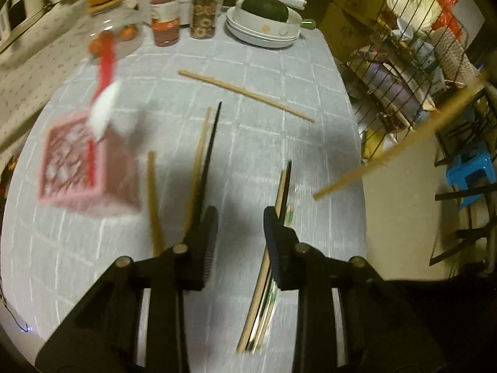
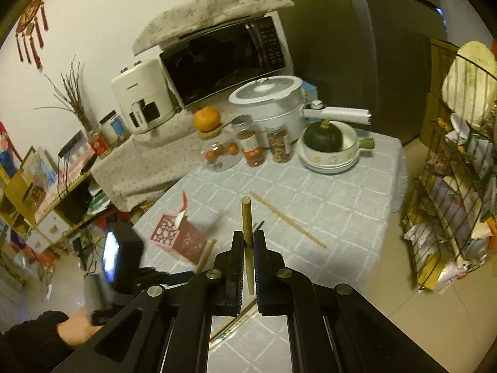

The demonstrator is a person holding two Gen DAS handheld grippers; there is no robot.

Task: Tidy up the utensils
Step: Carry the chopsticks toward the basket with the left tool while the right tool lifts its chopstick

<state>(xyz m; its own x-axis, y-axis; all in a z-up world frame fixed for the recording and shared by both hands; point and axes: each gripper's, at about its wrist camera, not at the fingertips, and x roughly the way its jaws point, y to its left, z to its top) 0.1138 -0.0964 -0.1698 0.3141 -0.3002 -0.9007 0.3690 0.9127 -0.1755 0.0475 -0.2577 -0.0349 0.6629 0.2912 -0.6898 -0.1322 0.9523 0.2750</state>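
In the left wrist view my left gripper [image 1: 240,214] hangs open over the grey checked tablecloth [image 1: 279,71], nothing between its pads. Beneath it lie a black and wooden chopstick pair [image 1: 206,152], one wooden chopstick [image 1: 154,205] and a bundle of chopsticks [image 1: 264,292] under the right finger. Another wooden chopstick [image 1: 245,94] lies farther off. To the left, blurred, stands a pink holder [image 1: 77,168] with a red-handled white spoon [image 1: 104,105]. My right gripper [image 2: 248,236] is shut on a wooden chopstick [image 2: 247,214], held above the table; that chopstick [image 1: 388,155] also shows at the right.
Jars [image 1: 164,12], a glass jar of small oranges [image 1: 115,35] and stacked bowls holding a green squash [image 1: 264,9] line the table's far edge. A wire rack [image 1: 413,62] and blue stool [image 1: 469,171] stand past the right edge. A microwave [image 2: 223,52] and white pot [image 2: 267,99] sit behind.
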